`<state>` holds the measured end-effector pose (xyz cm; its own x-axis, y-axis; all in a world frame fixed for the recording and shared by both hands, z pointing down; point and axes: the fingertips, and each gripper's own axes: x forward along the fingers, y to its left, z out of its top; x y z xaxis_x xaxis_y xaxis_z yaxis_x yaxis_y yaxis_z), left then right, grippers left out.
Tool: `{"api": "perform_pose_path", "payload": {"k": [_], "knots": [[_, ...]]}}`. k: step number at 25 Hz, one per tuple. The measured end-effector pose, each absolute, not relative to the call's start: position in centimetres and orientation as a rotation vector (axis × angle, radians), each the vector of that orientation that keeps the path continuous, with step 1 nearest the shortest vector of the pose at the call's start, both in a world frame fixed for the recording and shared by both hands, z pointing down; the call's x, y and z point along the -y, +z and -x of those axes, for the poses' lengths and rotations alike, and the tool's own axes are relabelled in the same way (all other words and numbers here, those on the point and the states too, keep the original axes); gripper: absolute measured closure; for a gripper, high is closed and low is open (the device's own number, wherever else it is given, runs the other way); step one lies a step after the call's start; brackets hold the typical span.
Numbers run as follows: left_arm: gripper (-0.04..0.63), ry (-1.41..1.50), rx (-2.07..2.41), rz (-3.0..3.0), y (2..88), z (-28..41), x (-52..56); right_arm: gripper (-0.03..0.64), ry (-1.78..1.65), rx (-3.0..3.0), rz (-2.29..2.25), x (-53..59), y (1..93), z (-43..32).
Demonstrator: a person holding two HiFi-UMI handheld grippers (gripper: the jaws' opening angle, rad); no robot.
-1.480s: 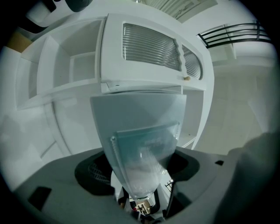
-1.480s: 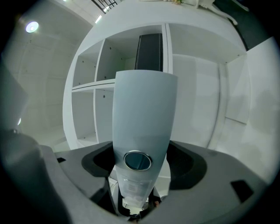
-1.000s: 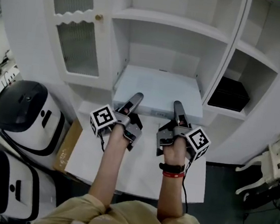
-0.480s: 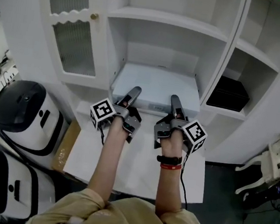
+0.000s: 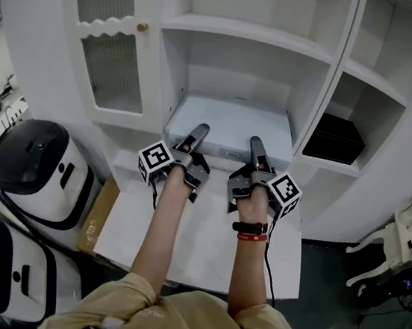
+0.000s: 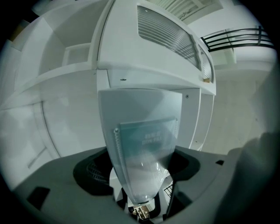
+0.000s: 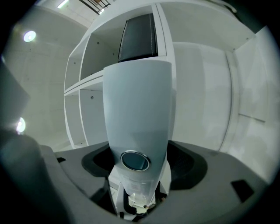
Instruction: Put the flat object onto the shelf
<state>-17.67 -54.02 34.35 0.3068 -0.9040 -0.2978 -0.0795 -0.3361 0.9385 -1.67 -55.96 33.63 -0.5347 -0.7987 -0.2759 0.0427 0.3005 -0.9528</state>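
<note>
The left tongs (image 5: 199, 131) and right tongs (image 5: 255, 142) each clamp the near edge of the flat object (image 5: 231, 120), which lies mostly inside the shelf (image 5: 239, 82). Push both sides evenly and level until that edge passes the shelf's front, then release.

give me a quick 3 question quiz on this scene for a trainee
1. The left gripper and right gripper both have their jaws clamped on the flat white box. Where does its far end point?
A) into the cabinet's lower middle bay
B) at the floor
C) at a drawer
2. True or false: a black object lies in the right-hand bay.
3. Which gripper view shows a clear label pocket on the box?

Key: 1 A; 2 true; 3 the left gripper view.
</note>
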Motion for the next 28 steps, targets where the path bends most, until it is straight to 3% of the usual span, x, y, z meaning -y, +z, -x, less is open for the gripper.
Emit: {"api": "perform_pose_path", "payload": {"k": [12, 28], "knots": [[0.202, -1.100, 0.965, -1.814, 33.5, 16.9, 52.4, 0.176, -1.235, -1.854, 0.693, 54.5, 32.3, 1.6], [0.202, -0.856, 1.287, -2.036, 36.1, 17.2, 45.0, 0.176, -0.983, -2.104, 0.971, 48.7, 35.1, -1.0]]}}
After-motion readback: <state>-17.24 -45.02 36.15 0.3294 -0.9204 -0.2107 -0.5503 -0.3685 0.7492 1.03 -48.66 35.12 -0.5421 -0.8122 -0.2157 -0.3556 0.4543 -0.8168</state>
